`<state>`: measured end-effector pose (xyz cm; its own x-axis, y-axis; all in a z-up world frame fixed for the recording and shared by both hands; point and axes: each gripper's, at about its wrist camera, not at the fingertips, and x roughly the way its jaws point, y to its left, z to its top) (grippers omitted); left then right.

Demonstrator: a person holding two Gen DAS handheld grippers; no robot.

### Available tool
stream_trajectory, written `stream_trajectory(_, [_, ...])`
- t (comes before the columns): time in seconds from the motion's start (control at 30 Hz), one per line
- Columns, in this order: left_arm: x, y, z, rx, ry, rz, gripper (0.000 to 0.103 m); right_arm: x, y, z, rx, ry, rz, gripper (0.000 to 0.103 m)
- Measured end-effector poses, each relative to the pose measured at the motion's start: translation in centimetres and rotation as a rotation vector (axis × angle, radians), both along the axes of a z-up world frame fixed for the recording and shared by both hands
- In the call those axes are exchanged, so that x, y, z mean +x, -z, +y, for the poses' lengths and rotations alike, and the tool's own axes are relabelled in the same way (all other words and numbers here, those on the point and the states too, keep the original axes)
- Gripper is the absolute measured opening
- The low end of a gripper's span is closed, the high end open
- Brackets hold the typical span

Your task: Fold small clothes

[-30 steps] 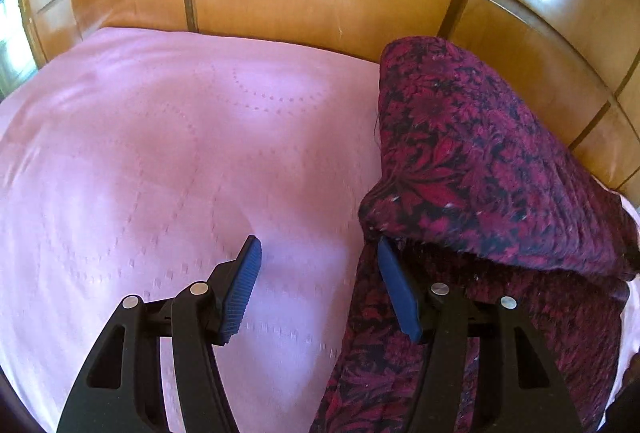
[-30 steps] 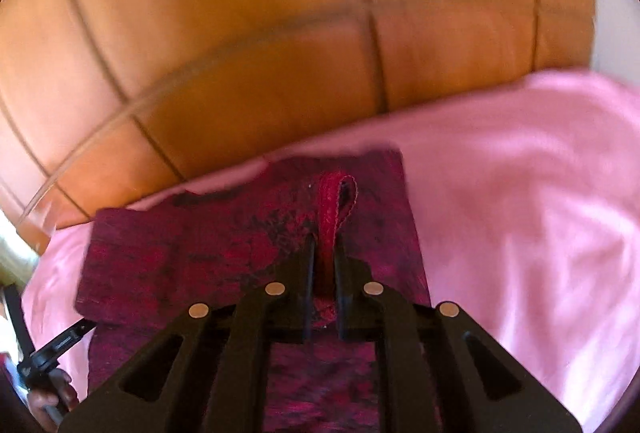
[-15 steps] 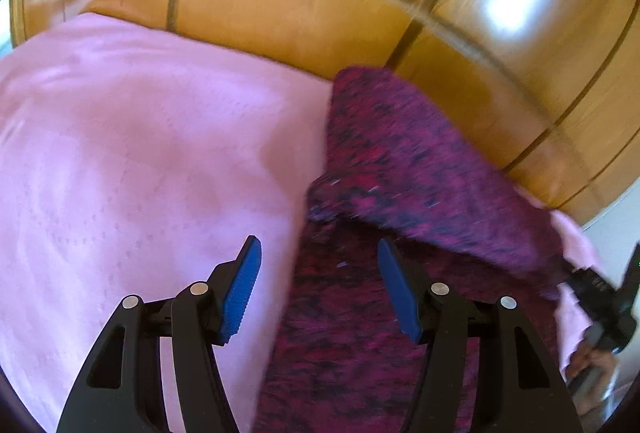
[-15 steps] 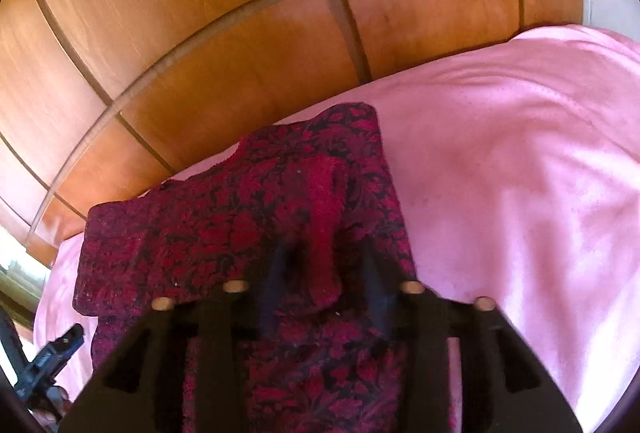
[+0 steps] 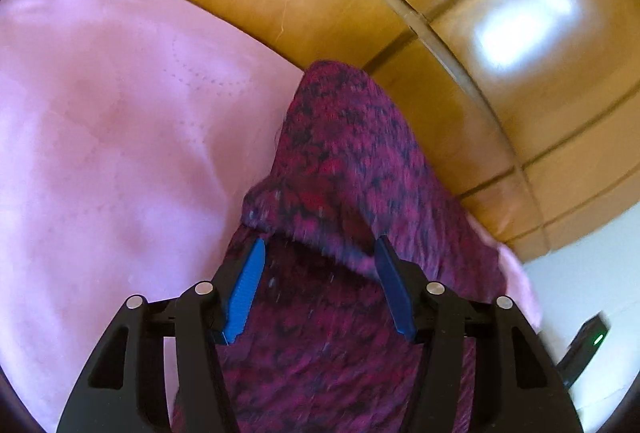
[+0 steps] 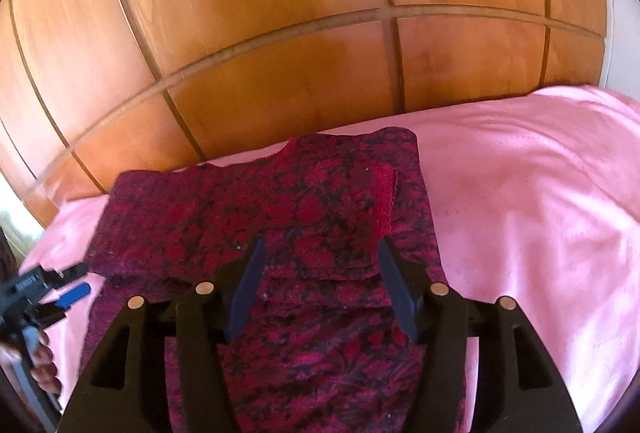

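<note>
Dark red floral knit garment (image 6: 304,217) released: right hand-held gripper (image 6: 320,279) now open, top fold laid; left hand-held gripper (image 5: 318,281) open too.

1 garment (image 6: 304,217), 1 bedsheet (image 6: 540,193), 2 grippers (image 6: 320,273)

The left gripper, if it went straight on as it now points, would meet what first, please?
Most likely the folded edge of the red garment, lying just ahead between the open fingers of the left gripper; depth is unclear.
</note>
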<state>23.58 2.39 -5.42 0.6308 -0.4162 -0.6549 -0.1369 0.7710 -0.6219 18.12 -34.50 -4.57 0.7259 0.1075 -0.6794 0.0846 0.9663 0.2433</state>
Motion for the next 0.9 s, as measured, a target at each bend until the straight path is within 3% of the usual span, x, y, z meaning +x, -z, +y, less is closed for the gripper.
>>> stream_trajectory(0.03, [0.7,0.4,0.4,-0.046,-0.016,0.014,0.056,0.5,0.3,0.1,0.000,0.000,0.006,0.058])
stream_trajectory(0.07, [1.2,0.8,0.7,-0.086,-0.033,0.028,0.048,0.8,0.4,0.2,0.001,0.002,0.012,0.058])
stream_trajectory(0.1, [1.7,1.3,1.1,-0.123,-0.049,0.040,0.034,1.3,0.6,0.3,-0.002,0.005,0.018,0.058])
stream_trajectory(0.2, [1.9,1.5,1.3,-0.137,-0.052,0.012,0.016,1.7,0.9,0.6,-0.015,0.003,0.023,0.059])
stream_trajectory(0.27, [0.9,1.1,1.2,-0.093,-0.058,-0.022,0.014,1.9,1.3,1.0,-0.023,-0.005,0.029,0.059])
stream_trajectory(0.37, [-0.4,1.6,1.0,-0.035,-0.068,-0.031,0.014,1.7,1.9,2.1,-0.055,-0.036,0.035,0.059])
stream_trajectory(0.57, [0.5,1.3,-0.5,0.160,-0.039,0.017,0.020,2.2,3.5,3.5,-0.126,-0.044,0.051,0.059])
stream_trajectory(0.6, [0.2,0.7,-0.6,0.173,-0.035,0.012,0.023,2.3,3.6,3.5,-0.124,-0.040,0.051,0.059])
stream_trajectory(0.83, [-2.8,-2.6,1.0,0.234,-0.039,-0.091,0.024,2.2,3.7,3.3,-0.101,-0.024,0.037,0.059])
stream_trajectory(0.87, [-2.5,-2.9,1.4,0.227,-0.034,-0.095,0.030,2.1,3.7,3.3,-0.098,-0.023,0.036,0.060])
stream_trajectory(0.9, [-1.9,-3.2,1.7,0.214,-0.019,-0.094,0.053,2.1,3.7,3.3,-0.097,-0.021,0.035,0.060])
